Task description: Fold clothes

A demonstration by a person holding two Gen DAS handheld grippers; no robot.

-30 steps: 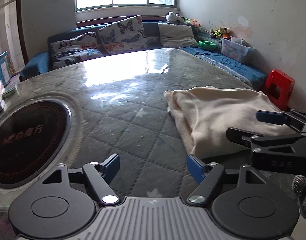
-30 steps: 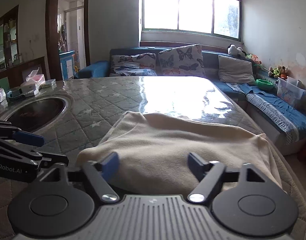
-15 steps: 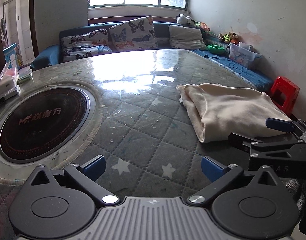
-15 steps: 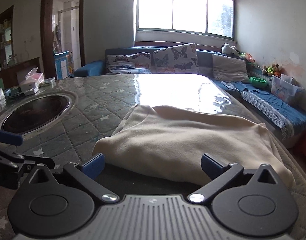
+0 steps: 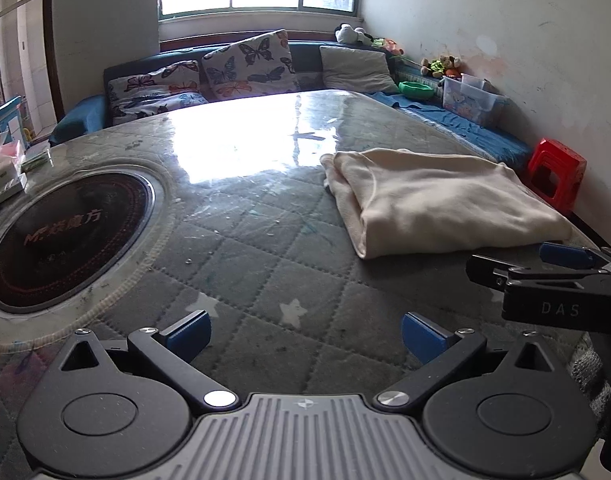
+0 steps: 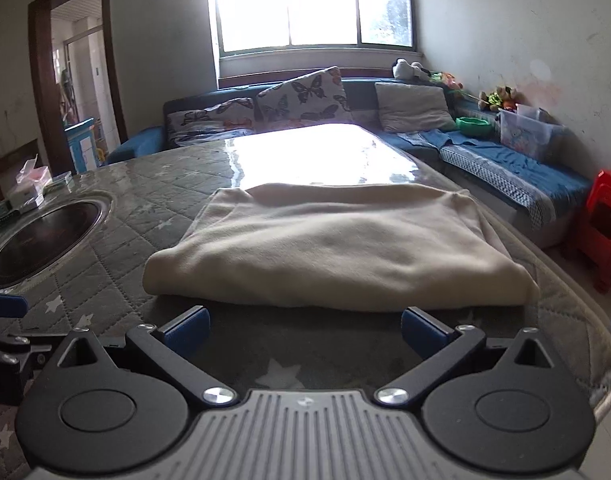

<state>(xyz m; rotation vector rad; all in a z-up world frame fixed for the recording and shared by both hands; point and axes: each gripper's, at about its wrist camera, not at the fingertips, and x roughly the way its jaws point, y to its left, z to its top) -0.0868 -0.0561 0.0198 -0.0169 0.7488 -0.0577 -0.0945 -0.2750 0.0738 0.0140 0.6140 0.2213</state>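
Observation:
A cream garment (image 5: 437, 204) lies folded into a flat rectangle on the quilted grey table (image 5: 241, 248), toward its right edge. In the right wrist view the same folded garment (image 6: 333, 248) fills the middle, just beyond my right gripper (image 6: 305, 332), which stands open with nothing between its blue-padded fingers. My left gripper (image 5: 305, 334) is open too, over bare table to the left of the garment and apart from it. The right gripper's fingers (image 5: 545, 268) show at the right edge of the left wrist view, near the garment's front corner.
A round dark hob plate (image 5: 61, 240) is set into the table at left, with tissue boxes (image 5: 5, 168) beyond it. A blue sofa with butterfly cushions (image 5: 245, 68) runs along the back and right wall. A red stool (image 5: 557, 176) stands beside the table's right edge.
Both grippers have opened wider and drawn back toward the table's near edge. The garment now lies free of them, farther off in both views.

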